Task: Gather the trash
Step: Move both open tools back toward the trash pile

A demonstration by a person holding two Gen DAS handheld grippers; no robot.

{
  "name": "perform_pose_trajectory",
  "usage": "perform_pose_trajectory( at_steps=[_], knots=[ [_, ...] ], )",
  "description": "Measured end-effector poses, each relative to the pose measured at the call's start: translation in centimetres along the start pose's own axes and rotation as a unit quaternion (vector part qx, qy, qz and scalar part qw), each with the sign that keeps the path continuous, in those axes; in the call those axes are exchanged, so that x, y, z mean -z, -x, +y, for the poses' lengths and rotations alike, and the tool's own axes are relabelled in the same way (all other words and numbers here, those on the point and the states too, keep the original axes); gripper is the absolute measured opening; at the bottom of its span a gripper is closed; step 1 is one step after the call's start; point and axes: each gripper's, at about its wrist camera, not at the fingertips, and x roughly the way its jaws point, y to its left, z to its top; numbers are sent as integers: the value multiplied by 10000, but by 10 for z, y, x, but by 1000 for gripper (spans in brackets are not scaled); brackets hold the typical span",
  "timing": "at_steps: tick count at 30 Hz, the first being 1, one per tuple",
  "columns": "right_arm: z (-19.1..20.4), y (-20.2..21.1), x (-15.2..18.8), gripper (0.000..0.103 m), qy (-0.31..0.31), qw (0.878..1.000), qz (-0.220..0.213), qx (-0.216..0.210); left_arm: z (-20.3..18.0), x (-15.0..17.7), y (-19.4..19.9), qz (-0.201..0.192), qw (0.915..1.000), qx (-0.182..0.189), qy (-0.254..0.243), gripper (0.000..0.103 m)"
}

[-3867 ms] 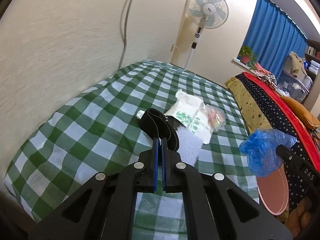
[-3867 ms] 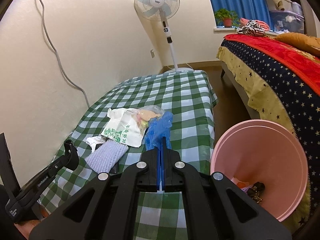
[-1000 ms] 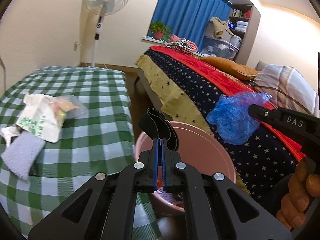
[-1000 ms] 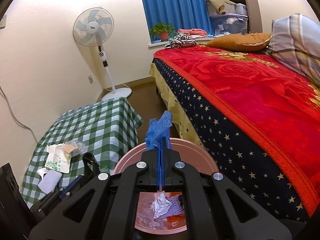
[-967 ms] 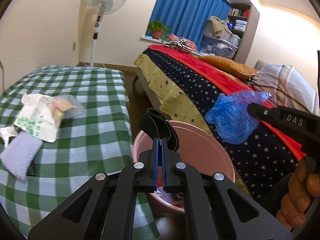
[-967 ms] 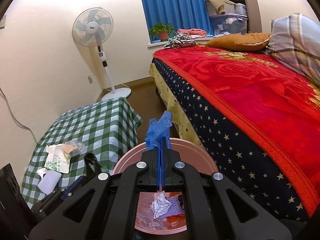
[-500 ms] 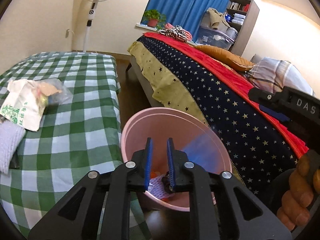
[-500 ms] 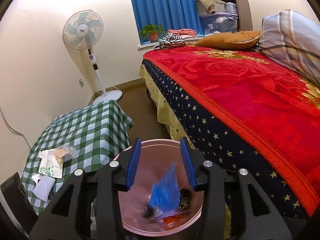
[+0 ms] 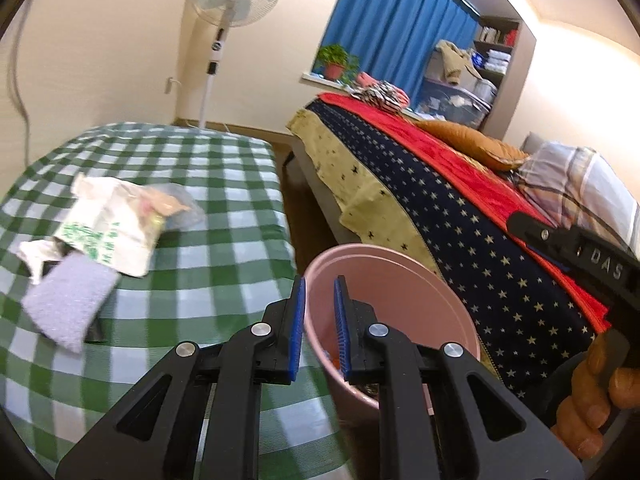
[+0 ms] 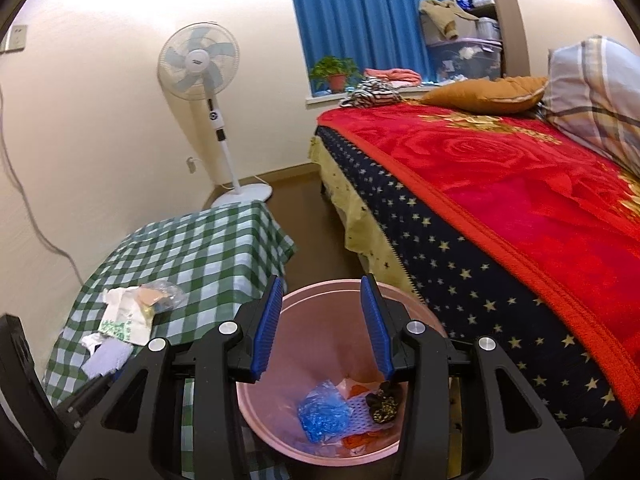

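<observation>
While both sets of blue-padded jaws stand apart with nothing between them, the drop step reads as just completed. The right gripper [image 10: 322, 326] has just been opening and now stands moderately wide, empty, directly above the round pink plastic bin [image 10: 420, 446]. Below and between its jaws, on the bin floor, lies the crumpled blue plastic bag [image 10: 322, 414], beside a white mesh sleeve [image 10: 362, 410] and a small dark scrap [image 10: 383, 402]. The left gripper [image 9: 320, 326] has also just been opening, to a narrow gap only, with nothing between the pads; its jaws sit at the near-left rim of the same bin, seen in the left wrist view. Left of and beyond the left jaws, on the green-and-white checked cloth [image 9: 208, 288], uncollected trash remains: a pale lilac foam pad [image 9: 66, 306], a white paper bag with green print [image 9: 108, 236], a clear plastic wrapper with pinkish contents [image 9: 172, 210] and a crumpled white scrap [image 9: 34, 254]. A dark item shows under the foam pad; what it is cannot be told. To the right of the jaws runs the bed with a red and star-patterned blanket [image 10: 520, 220]. Judgement: the task is partway done. The next move calls for carrying both grippers back over the cloth, opening the left jaws wider, and closing on a light, flexible piece by an edge or fold that will not slip.
</observation>
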Motion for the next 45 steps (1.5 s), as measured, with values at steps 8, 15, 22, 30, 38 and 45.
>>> perform_pose_trajectory(
  at_steps=[8, 15, 22, 30, 38, 45],
  knots=[
    [30, 2, 8, 36, 277, 9988, 29, -400, 31, -4, 24, -205, 9989, -349, 248, 15],
    [58, -8, 17, 20, 434, 9956, 158, -812, 65, -3, 35, -244, 9951, -790, 539, 15],
    [84, -29, 27, 19, 434, 9921, 354, -1126, 96, 2, 42, -287, 9879, -1321, 764, 15],
    [119, -62, 40, 19, 449, 9857, 620, -1504, 129, 5, 56, -500, 9733, -1972, 1062, 15],
    [143, -95, 53, 19, 442, 9788, 885, -1791, 161, 9, 59, -453, 9627, -2254, 1428, 35],
    [155, -117, 61, 20, 272, 9737, 1115, -1967, 169, 13, 39, -108, 9640, -2183, 1512, 36]
  ],
)
